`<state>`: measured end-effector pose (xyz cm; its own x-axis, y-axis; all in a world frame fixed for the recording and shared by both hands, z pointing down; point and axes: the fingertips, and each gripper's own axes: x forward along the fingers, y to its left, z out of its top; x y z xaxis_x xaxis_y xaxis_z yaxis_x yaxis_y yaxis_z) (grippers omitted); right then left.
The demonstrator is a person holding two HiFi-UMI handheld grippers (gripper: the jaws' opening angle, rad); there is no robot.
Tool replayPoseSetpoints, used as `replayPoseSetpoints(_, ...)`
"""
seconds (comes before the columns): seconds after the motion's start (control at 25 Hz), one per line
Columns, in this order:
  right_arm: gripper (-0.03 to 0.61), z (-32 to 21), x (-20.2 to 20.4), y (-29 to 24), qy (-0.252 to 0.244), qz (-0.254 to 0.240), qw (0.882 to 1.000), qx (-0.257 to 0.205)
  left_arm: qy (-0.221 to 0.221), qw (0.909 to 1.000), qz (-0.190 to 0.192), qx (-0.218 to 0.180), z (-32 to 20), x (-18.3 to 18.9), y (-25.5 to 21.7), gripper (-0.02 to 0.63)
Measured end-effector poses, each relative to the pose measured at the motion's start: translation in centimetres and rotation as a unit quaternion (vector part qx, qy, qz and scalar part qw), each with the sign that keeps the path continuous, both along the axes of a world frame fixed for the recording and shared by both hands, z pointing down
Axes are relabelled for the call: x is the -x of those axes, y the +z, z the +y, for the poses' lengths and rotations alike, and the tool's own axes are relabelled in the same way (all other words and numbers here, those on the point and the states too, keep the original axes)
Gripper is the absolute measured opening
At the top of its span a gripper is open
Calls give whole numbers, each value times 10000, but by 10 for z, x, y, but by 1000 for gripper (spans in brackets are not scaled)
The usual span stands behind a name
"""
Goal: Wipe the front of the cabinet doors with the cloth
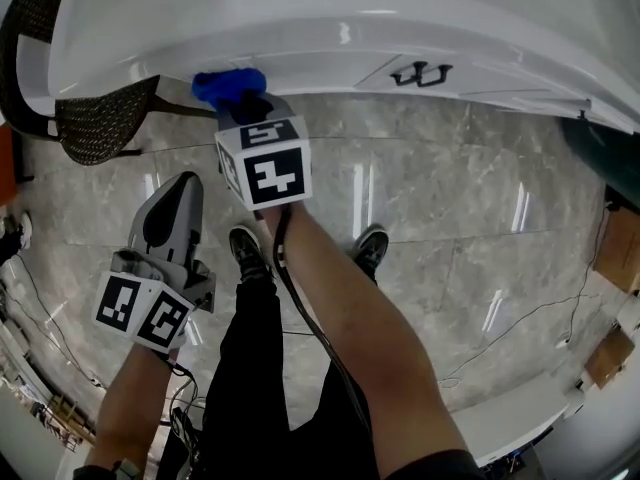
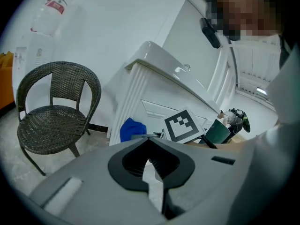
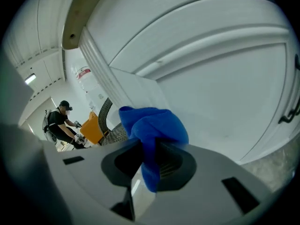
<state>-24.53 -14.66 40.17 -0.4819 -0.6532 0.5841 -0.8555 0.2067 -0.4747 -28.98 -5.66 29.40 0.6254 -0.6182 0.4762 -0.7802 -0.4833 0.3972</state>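
Blue, bunched soft cloth (image 3: 154,123) is pinched in the right hand-held gripper (image 3: 147,146), by the glossy white cabinet door (image 3: 211,88) at twelve o'clock. The left hand-held gripper (image 2: 148,142) is closed and empty.

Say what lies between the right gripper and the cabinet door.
The blue cloth, pinched by the right gripper, bunches toward the cabinet door; the right gripper view shows it.

The bright blue cloth (image 1: 228,86) stands out against the glossy white cabinet doors (image 1: 330,48), whose small handle (image 1: 421,72) is black. The grey left tool (image 1: 183,183) and grey right tool (image 1: 250,106) carry white cubes (image 1: 265,163) patterned with black square markers. The polished floor (image 1: 450,198) is grey marble with pale veins, and the woven wicker chair (image 1: 100,118) is dark brown.
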Motion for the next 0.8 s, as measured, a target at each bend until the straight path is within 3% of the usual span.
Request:
replayPoseSetpoints(0.12, 61, 0, -38, 4, 144, 124, 9998, -42, 105, 9999, 84, 12, 4, -29, 1, -2)
replayPoseSetpoints(0.4, 61, 10, -158, 12, 1027, 297, 9943, 7, 363, 9991, 214, 106, 19, -95, 8, 0)
replayPoseSetpoints(0.8, 61, 26, -213, 11, 1507, 304, 9880, -125, 709, 9971, 234, 169, 40, -137, 10, -1)
